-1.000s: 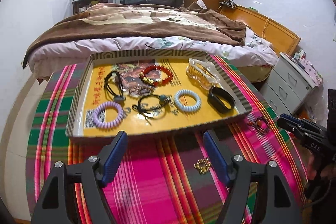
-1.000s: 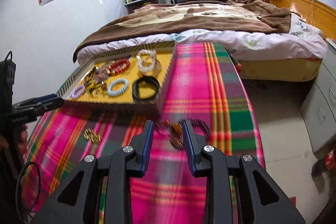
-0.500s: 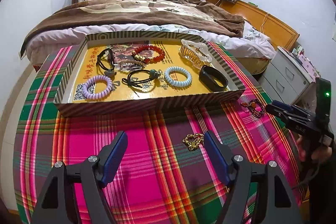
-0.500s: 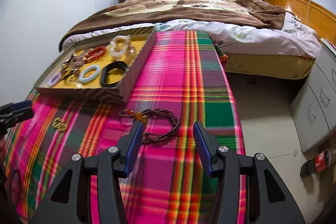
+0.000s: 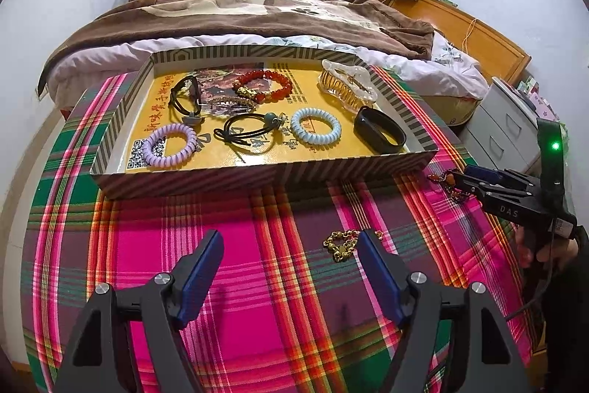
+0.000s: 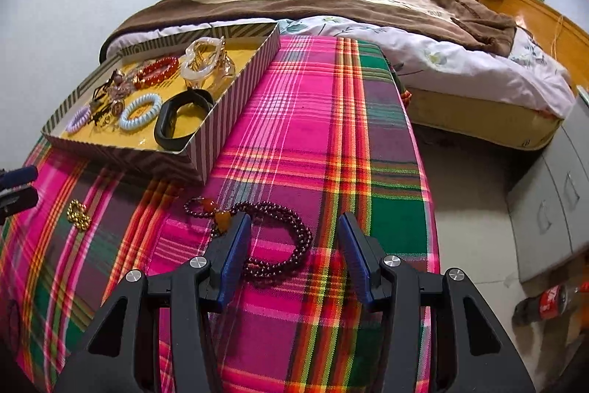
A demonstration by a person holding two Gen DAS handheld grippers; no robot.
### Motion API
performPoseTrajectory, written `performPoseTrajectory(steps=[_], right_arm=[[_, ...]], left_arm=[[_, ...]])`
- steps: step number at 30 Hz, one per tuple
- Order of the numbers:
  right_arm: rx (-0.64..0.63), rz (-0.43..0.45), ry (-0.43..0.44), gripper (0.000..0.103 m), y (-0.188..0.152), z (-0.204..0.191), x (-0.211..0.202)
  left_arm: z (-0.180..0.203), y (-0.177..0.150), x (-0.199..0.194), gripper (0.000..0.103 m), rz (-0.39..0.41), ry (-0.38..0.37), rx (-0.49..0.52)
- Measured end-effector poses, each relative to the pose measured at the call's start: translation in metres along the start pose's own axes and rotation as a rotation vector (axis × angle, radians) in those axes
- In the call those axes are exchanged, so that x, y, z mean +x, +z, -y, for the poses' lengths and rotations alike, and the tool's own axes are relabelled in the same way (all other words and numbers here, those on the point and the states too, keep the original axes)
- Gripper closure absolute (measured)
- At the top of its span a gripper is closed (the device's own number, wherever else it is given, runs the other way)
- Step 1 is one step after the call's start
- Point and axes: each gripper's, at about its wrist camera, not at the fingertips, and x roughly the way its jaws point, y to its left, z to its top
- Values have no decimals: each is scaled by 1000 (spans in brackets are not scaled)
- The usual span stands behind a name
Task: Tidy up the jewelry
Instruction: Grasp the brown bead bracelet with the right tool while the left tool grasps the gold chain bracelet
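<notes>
Beside the striped tray's (image 6: 206, 150) near corner, on the plaid cloth (image 6: 324, 120), lies the dark red bead necklace (image 6: 283, 245); my right gripper (image 6: 291, 249) has just been opening and now stands apart around part of that loop, pressing nothing. Nearer than the tray, my left gripper (image 5: 291, 267) stands wide and empty, the small gold chain bracelet (image 5: 340, 242) just beside its right finger.
</notes>
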Motion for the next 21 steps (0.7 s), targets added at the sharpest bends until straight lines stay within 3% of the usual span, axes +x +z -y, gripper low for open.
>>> performPoseTrajectory(steps=[3,5,7,9,15,21], right_arm=[[-36,-5,-6,54,-1,-4,0],[-32,-2,-2,66,-2,-5,-2],[-38,3,1,86,-4,-8,-4],[-45,3,18,94,-7,-10,-6],[15,20,54,96,-11,-3,-13],[67,105,100,96,-13,2,-40]], left_arm=[[1,0,1,28,-4,0,-3],[2,-1,2,28,-6,-5,-4],[4,-2,2,28,-9,-4,-3],[5,-2,3,28,-12,-3,-2],[10,-2,6,28,-20,-7,8],[15,-3,11,28,-34,-14,19]])
